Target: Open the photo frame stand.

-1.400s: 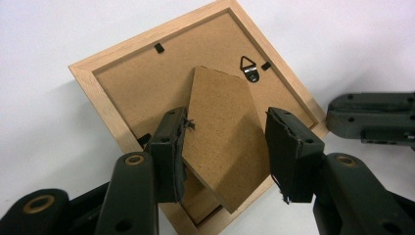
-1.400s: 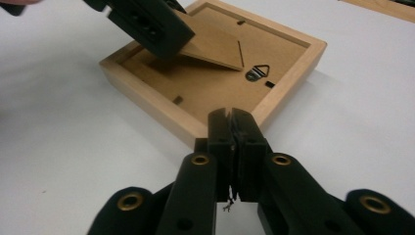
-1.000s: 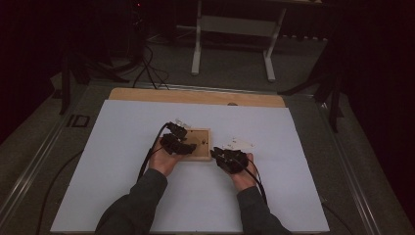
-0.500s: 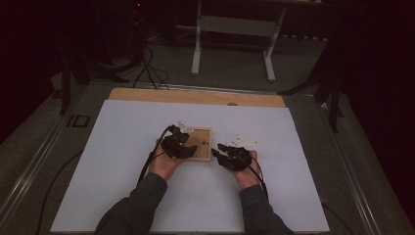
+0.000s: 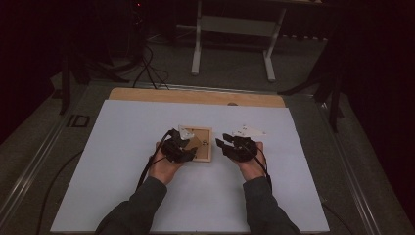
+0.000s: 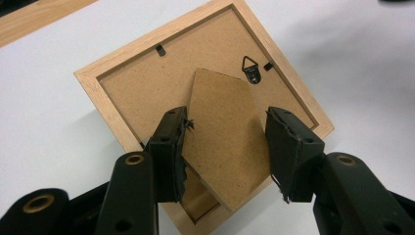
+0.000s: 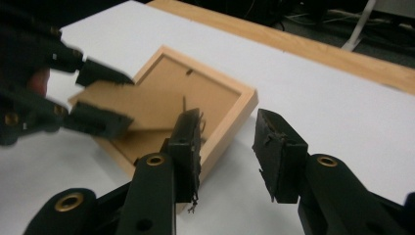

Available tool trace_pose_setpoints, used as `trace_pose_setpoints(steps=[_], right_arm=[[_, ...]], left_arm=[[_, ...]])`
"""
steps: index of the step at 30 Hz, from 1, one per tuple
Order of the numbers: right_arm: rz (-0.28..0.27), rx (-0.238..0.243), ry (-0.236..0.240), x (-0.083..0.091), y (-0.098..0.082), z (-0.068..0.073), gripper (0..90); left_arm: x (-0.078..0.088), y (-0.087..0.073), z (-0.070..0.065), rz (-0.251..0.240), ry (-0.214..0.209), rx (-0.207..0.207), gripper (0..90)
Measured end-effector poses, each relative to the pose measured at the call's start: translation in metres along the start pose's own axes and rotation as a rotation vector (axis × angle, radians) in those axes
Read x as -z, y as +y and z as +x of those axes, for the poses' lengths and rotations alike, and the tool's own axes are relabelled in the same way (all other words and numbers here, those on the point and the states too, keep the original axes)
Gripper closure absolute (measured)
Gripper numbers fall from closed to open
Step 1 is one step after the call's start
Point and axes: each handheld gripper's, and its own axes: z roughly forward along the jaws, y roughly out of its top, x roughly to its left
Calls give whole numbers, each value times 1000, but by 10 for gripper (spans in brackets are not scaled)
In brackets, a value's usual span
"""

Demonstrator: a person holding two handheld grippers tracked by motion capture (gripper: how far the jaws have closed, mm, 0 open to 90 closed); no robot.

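A small wooden picture frame [image 5: 204, 147] lies face down on the white table cover [image 5: 122, 147], its brown backing up. In the left gripper view the frame [image 6: 147, 78] shows a hanger and a cardboard stand flap [image 6: 222, 132] raised off the backing. My left gripper [image 6: 226, 147] holds that flap by its two side edges, jaws wide apart. My right gripper [image 7: 228, 147] is open and empty just off the frame's right corner [image 7: 235, 112]. From above, the left gripper [image 5: 188, 147] is over the frame and the right gripper [image 5: 222, 144] is beside it.
A bare wooden strip [image 5: 195, 96] runs along the table's far edge. Beyond it stand a white metal stand [image 5: 235, 29] and cables on the dark floor. White cover lies all around the frame.
The right hand has drifted slightly right and forward beside the frame. The left gripper and the frame have barely moved.
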Motion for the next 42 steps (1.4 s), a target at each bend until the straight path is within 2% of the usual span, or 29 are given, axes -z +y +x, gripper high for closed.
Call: trace_pose_setpoints(steps=[8,15,19,29,37,42], right_arm=[[23,7,9,-9,16,-4,613],[58,-9,-3,-22,18,-8,615],[82,-22,4,-30,18,-10,596],[125,-31,53,-47,19,-10,496],[155,-94,109,-63,18,-15,409],[166,-117,148,-67,16,-21,411]], left_arm=[[3,-4,-5,-15,21,-31,523],[4,-8,-9,-34,39,-49,523],[6,-10,-12,-42,56,-73,522],[8,-15,-16,-59,76,-109,522],[9,-18,-17,-66,83,-128,521],[9,-20,-16,-73,83,-144,521]])
